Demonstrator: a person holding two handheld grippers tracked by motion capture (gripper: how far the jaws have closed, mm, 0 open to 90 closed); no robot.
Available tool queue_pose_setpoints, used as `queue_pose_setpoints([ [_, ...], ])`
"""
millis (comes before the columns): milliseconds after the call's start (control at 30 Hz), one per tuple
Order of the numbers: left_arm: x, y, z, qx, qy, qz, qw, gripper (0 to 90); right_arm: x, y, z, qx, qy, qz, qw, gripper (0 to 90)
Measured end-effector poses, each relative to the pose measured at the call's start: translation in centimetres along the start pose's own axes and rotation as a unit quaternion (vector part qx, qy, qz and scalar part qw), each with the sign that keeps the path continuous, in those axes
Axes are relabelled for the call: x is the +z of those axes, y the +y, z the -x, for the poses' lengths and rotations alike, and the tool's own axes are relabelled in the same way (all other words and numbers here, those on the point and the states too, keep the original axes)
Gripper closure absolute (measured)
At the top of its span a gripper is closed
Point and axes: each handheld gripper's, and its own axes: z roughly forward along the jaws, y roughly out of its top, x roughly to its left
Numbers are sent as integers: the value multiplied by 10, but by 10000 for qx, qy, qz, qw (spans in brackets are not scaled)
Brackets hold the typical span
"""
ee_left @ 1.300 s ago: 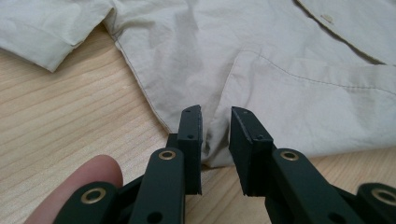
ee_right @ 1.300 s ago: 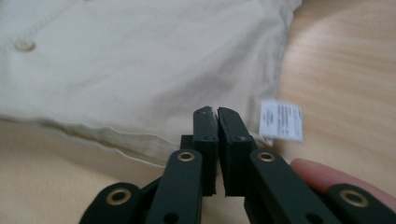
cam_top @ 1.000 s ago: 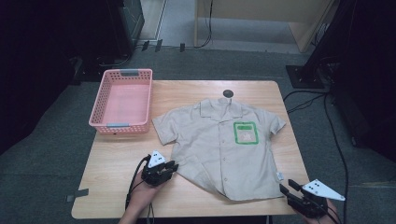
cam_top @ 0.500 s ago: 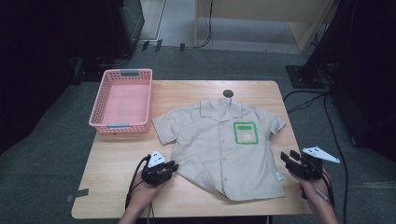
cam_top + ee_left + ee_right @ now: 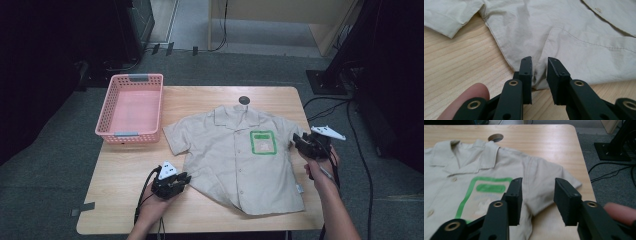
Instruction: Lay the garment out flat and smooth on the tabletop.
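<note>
A light wooden table (image 5: pixel 210 100) carries everything here. Spread flat across its middle and right part lies a beige short-sleeved button shirt (image 5: pixel 240 160), collar toward the far edge, with a green-outlined chest pocket (image 5: pixel 263 142) on the side nearer the right hand. At the far left of the table stands a pink plastic basket (image 5: pixel 107 117) with slotted walls and grey handles; nothing can be seen lying inside it, only its pink floor. It sits well apart from the shirt's left sleeve.

The right gripper (image 5: pixel 537 200) hovers just beside the shirt's right sleeve at the table's right edge, its jaws spread wide with the sleeve's fold between and beyond them, not pinching the cloth. The left gripper (image 5: pixel 539 80) rests low at the shirt's lower left hem corner, its jaws narrowly parted with the hem's corner at the gap; a fingertip (image 5: pixel 475 93) shows beside it. A small round hole (image 5: pixel 495 137) lies in the tabletop just past the collar.
</note>
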Motion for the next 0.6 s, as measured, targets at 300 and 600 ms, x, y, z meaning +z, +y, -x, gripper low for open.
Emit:
queue_pose_setpoints([
  [300, 0, 0, 0, 13, -9, -14, 10000, 746, 60, 1, 5, -142, -132, -713, 9973, 714],
  [600, 0, 0, 0, 11, -11, -12, 10000, 746, 76, -23, 35, -336, -359, -1053, 9932, 652],
])
